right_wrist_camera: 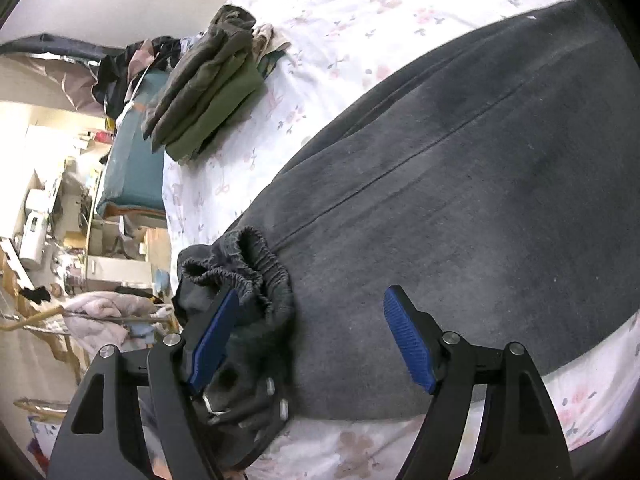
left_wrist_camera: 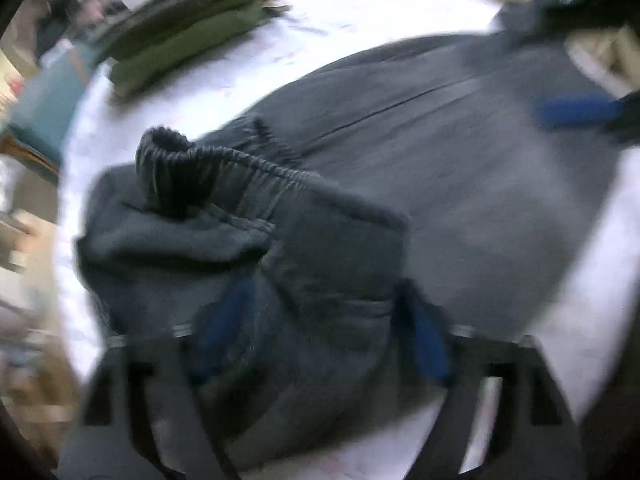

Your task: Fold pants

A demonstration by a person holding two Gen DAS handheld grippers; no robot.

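- My right tongs (right_wrist_camera: pixel 308 340) stand with the jaws wide apart, and nothing is pinched between the blue ribbed pads (right_wrist_camera: pixel 408 344); only flat dark cloth lies under the gap.
- My left tongs (left_wrist_camera: pixel 320 344) are spread wide as well. That view is smeared, but a heap of the dark cloth sits between the blue pads (left_wrist_camera: pixel 430 344) and bulges up there; I cannot make out either pad pressing on it.
- The grey pants (right_wrist_camera: pixel 460 184) lie spread on the bed just ahead of both tongs, with a long seam running slantwise across them.
- The gathered elastic cuff (right_wrist_camera: pixel 256 268) of a leg is bunched up and folded back onto the rest of the cloth, just beyond my right tongs' left pad, near the bed's edge.
- In the left view the same puckered cuff (left_wrist_camera: pixel 188 168) stands up above the heap, and the blue pad of my other tongs (left_wrist_camera: pixel 576 110) shows over the far part of the pants.
- The white flowered sheet (right_wrist_camera: pixel 340 20) shows all around the pants.
- Further off on the sheet sits a pile of folded green clothes (right_wrist_camera: pixel 208 96), well apart from the pants.
- Beyond the bed's edge there is a teal mattress side (right_wrist_camera: pixel 132 168) and a cluttered room, too small to read.
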